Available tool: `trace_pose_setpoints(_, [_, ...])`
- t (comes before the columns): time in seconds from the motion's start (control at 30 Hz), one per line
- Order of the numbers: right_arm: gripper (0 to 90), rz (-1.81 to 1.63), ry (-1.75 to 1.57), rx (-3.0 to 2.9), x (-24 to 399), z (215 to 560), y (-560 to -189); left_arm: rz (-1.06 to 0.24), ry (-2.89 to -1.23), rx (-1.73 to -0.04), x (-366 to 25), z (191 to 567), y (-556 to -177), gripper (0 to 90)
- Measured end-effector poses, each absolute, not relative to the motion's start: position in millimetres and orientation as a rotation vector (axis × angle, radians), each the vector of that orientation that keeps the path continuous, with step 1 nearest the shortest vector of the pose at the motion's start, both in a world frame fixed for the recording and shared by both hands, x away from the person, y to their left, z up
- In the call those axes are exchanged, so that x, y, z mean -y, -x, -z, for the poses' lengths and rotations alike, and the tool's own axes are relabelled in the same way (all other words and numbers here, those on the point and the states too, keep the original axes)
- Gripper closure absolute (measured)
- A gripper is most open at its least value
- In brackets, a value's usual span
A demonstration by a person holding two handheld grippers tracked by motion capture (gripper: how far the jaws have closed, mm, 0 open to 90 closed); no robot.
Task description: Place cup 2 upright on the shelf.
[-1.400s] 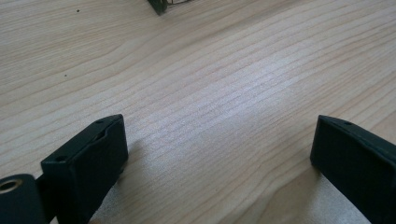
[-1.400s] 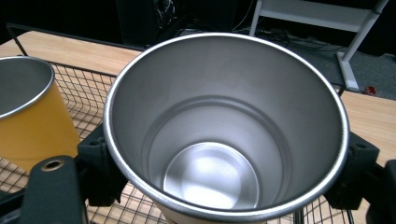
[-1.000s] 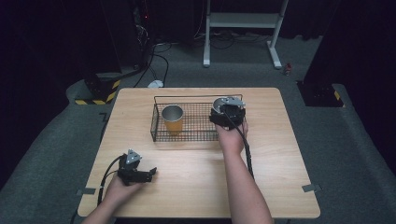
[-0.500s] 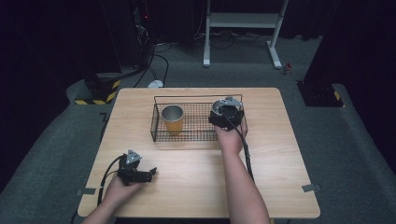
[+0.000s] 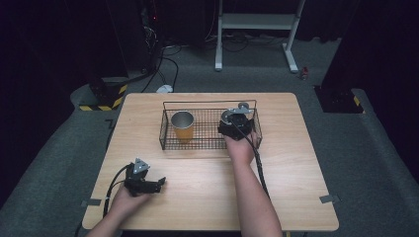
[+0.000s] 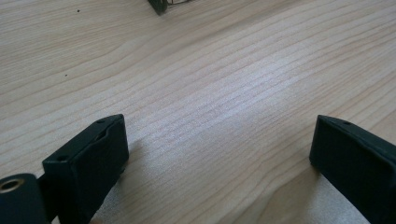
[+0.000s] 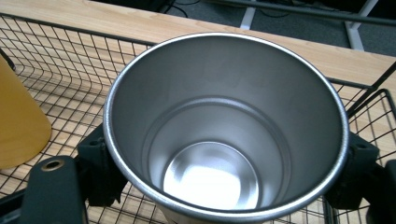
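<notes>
Right gripper view: unmarked steel cup between fingers.

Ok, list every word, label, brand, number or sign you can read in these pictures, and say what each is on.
None: no readable text.
Steel cup in the right gripper: bare metal, no marking.
Orange cup in the wire basket: no print to make out.
Black and yellow striped floor piece: stripes, no lettering.
Left gripper and table: unmarked.

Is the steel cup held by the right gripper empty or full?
Empty. The right gripper view looks straight into the steel cup and shows its bare shiny bottom, with nothing inside.
</notes>
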State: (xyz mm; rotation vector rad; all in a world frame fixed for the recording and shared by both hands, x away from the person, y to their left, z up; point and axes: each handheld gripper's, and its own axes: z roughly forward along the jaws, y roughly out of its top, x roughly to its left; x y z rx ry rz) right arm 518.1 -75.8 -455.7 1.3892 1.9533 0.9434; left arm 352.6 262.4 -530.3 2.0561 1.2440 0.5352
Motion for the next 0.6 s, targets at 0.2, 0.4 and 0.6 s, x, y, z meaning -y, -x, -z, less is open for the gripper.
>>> trace_pose_setpoints(0.2, [18.2, -0.942, -1.393, -1.967, 73, 460, -518, -0.535, -2.056, -1.244, -262, 530, -353, 4.9])
trace_pose_setpoints(0.4, [18.2, -0.922, -1.386, -1.981, 71, 465, -518, -0.535, -2.056, -1.244, -262, 530, -353, 4.9])
trace_pose_setpoints(0.6, [18.2, -0.914, -1.393, -1.985, 68, 468, -517, -0.536, -2.056, -1.244, -262, 530, -352, 5.0])
